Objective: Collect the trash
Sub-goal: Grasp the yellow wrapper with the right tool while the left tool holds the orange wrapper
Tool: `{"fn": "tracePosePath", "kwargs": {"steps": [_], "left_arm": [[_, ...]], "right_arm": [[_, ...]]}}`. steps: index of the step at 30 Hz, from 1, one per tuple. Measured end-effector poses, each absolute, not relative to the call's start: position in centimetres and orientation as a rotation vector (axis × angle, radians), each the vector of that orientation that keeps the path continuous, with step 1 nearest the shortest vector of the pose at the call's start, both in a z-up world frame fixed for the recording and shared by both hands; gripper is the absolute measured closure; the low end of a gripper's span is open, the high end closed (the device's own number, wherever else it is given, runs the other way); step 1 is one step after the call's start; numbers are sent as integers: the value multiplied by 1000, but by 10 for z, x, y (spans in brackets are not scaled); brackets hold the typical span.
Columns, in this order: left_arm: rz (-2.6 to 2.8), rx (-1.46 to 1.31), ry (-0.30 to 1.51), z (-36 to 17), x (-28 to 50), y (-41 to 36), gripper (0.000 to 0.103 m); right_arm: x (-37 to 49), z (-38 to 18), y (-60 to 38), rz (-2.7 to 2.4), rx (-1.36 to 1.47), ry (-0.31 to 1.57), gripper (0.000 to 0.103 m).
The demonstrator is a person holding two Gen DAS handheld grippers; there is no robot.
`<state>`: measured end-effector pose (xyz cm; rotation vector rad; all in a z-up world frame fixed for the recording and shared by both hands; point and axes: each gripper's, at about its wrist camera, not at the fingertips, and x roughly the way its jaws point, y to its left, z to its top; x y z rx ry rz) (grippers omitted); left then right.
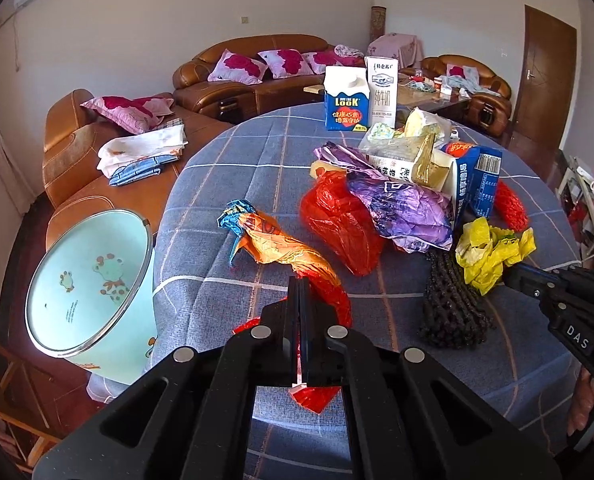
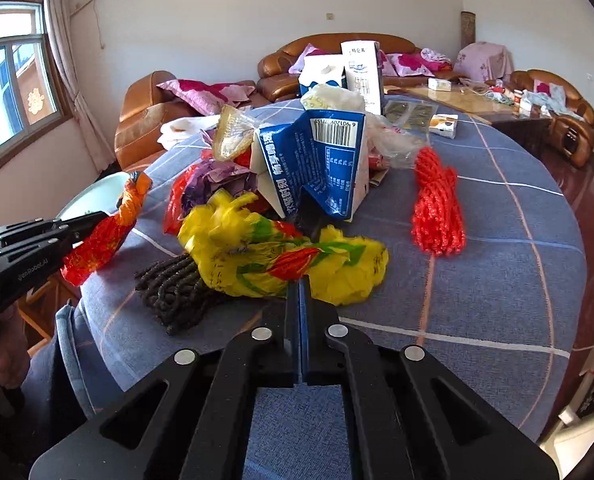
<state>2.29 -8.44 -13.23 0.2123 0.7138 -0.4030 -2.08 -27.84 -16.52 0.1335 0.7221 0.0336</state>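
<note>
While the bin [image 1: 85,280] lay empty, both grippers were clamped: left gripper [image 1: 299,280] on the orange wrapper [image 1: 285,248], right gripper [image 2: 299,280] on the yellow bag [image 2: 281,264]; most litter remained.

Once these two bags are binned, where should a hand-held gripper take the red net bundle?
Probably at the near, fanned end of the red net bundle. It lies lengthwise pointing away on the tablecloth, apart from the crushed blue carton, so come from the near table edge and close across its width.
</note>
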Motion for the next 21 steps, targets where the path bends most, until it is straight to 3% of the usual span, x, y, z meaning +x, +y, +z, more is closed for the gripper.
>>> {"fn": "tracePosePath", "kwargs": {"steps": [10,12,21], "left_arm": [[-381,201,683,-123,24,-77,103],[-363,197,668,-118,24,-73,103],[-327,202,631,-106,21,-66,103]], "right_arm": [[-28,-153,-278,-13,91,665,99],[-32,-145,-280,-37,81,631,69],[-37,-127,-267,-110,25,587,50]]}}
